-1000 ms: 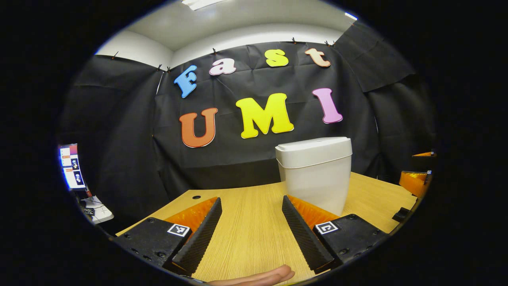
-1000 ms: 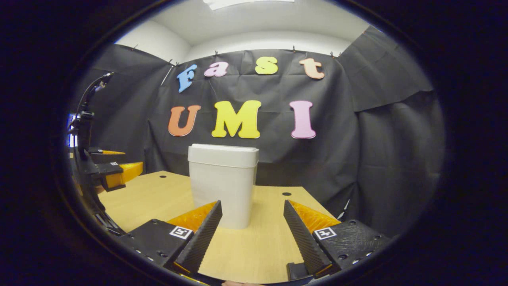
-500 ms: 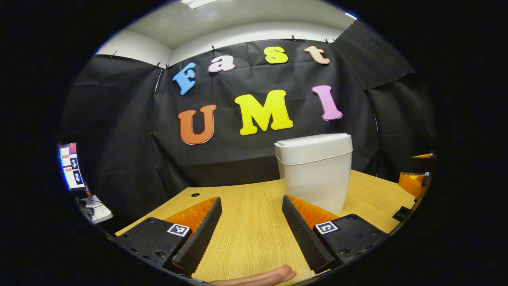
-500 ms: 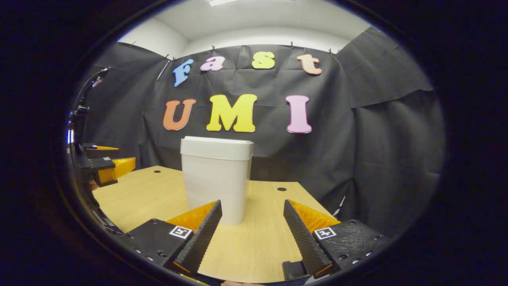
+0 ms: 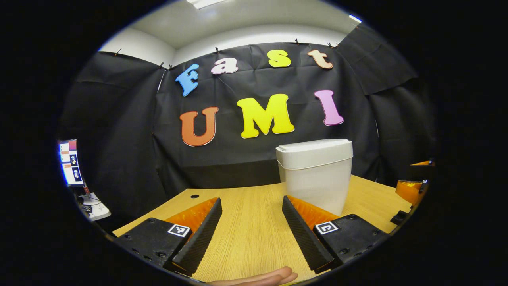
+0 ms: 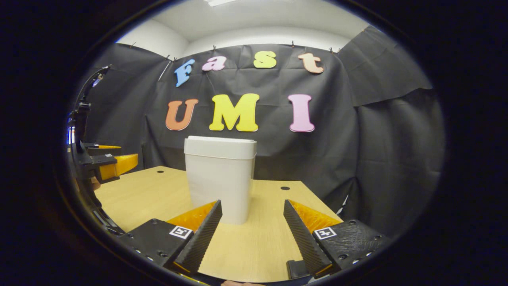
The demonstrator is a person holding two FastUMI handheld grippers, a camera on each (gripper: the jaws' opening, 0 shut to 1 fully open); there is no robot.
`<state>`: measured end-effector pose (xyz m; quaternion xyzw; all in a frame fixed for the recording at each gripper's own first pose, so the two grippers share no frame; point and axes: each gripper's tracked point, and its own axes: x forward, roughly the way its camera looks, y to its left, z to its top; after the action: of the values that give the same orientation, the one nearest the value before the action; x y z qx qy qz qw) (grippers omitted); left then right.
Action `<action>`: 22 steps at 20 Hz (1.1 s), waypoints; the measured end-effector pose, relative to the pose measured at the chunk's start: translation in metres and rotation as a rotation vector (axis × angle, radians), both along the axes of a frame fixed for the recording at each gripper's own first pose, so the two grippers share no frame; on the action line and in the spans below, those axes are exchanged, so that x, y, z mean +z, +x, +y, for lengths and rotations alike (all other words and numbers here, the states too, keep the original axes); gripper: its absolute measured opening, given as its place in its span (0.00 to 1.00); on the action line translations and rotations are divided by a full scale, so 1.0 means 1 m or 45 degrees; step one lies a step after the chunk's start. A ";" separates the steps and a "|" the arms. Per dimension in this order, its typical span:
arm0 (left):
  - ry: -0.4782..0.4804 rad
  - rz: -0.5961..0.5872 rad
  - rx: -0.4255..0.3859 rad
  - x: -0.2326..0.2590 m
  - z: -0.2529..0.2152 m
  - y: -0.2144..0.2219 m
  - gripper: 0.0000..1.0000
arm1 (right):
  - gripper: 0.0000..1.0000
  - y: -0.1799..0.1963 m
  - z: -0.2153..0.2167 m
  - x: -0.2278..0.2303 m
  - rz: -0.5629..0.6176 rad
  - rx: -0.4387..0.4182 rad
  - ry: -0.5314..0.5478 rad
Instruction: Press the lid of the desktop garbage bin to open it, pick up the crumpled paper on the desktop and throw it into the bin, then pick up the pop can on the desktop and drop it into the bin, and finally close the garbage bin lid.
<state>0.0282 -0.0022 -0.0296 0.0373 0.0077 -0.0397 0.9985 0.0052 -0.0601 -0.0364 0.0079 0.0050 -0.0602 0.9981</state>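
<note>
A white garbage bin (image 5: pixel 315 174) stands upright on the wooden table (image 5: pixel 250 226), its lid shut. In the left gripper view it is ahead and to the right of my left gripper (image 5: pixel 251 234), which is open with nothing between its fingers. In the right gripper view the garbage bin (image 6: pixel 219 178) stands just ahead and left of my right gripper (image 6: pixel 251 235), open too and holding nothing. The left gripper (image 6: pixel 105 163) also shows at the far left of the right gripper view, and the right gripper (image 5: pixel 412 184) at the far right edge of the left gripper view.
A hand (image 5: pixel 262 277) shows at the bottom of the left gripper view. A screen (image 5: pixel 70 162) and a small side table (image 5: pixel 93 208) stand off the table's left. Round cable holes (image 6: pixel 284 188) sit near the table's back edge. A stand (image 6: pixel 81 115) rises at the left.
Both views shifted slightly up and down, so both grippers wavered a little. The bin stays put with its lid shut, and both grippers stay open.
</note>
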 end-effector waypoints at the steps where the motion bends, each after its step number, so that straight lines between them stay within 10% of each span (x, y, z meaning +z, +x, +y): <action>1: 0.001 -0.003 0.003 0.001 0.002 -0.001 0.98 | 0.95 0.001 0.000 -0.003 0.008 0.002 -0.001; 22: -0.012 0.043 0.023 -0.009 0.005 0.006 0.98 | 0.96 0.006 0.003 -0.016 0.054 0.006 -0.013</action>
<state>0.0338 0.0030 -0.0387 0.0319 0.0246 -0.0313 0.9987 0.0108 -0.0576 -0.0521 0.0016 0.0260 -0.0582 0.9980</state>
